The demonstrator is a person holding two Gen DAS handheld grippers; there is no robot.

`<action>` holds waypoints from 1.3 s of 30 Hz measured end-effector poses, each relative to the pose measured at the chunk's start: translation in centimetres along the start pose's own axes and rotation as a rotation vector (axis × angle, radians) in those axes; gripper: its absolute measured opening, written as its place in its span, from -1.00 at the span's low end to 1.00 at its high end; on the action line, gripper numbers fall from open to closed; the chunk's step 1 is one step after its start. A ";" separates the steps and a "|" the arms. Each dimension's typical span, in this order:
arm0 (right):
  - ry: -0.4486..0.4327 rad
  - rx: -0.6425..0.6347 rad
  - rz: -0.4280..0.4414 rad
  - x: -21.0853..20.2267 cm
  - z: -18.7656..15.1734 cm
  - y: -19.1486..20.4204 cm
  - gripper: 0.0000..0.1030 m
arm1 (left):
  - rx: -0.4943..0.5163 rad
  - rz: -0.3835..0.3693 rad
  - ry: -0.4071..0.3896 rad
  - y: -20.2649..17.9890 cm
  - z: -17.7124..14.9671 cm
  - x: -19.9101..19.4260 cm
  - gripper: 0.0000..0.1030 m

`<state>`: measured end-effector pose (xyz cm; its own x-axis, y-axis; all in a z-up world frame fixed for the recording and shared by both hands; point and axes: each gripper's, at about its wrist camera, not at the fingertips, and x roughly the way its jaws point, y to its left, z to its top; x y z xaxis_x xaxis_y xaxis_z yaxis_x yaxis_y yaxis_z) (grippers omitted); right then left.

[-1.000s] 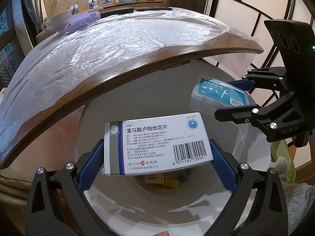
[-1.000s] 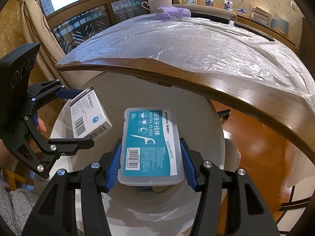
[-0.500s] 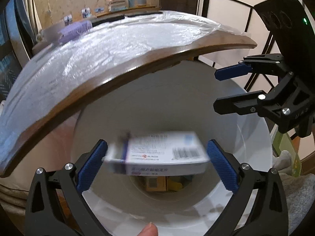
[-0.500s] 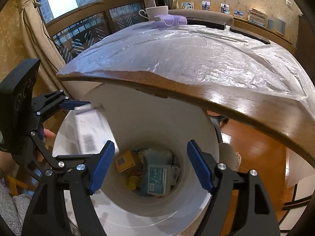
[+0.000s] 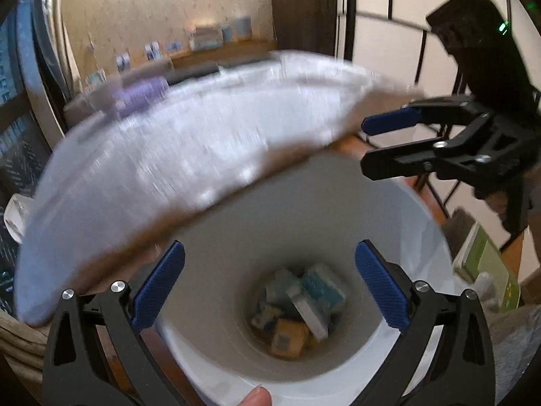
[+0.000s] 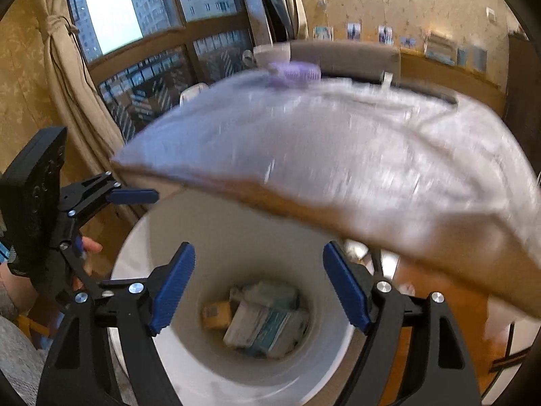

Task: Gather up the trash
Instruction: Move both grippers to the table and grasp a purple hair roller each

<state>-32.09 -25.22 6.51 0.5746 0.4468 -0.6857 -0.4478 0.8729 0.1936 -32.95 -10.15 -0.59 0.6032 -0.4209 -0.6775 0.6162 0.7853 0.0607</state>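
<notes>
Trash (image 5: pixel 299 308) lies at bottom of white bin (image 5: pixel 422 230), straight below my fingers. Left gripper (image 5: pixel 270 287) wide, holding nothing; right gripper (image 6: pixel 258 282) same. Both hover over rim, worktop (image 6: pixel 338 155) edge just ahead, blurred.

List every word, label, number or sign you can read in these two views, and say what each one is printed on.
No text can be read in either view; both are motion-blurred.
Boxes in the white bin: a teal-and-white box and an orange box carry print and barcode-like patches, too blurred to read.
Green box on the floor: print too blurred.
Photos on the wall: no legible text.
Both the left gripper and the right gripper are open and hold nothing.
</notes>
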 end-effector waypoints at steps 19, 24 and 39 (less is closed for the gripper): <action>-0.072 0.086 -0.075 11.8 21.1 -8.4 0.64 | -0.225 0.144 -0.018 16.5 12.4 7.6 0.97; -0.017 0.100 -0.081 16.3 23.7 -8.9 0.62 | -0.254 0.156 0.014 19.5 14.5 11.1 0.97; 0.122 0.082 -0.025 25.3 27.2 -9.2 0.13 | -0.221 0.081 0.085 23.2 16.6 17.3 0.97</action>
<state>5.19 -16.59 6.48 0.4950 0.4021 -0.7703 -0.3739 0.8988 0.2289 0.23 -6.74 1.23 0.5951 -0.3203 -0.7371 0.4363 0.8990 -0.0383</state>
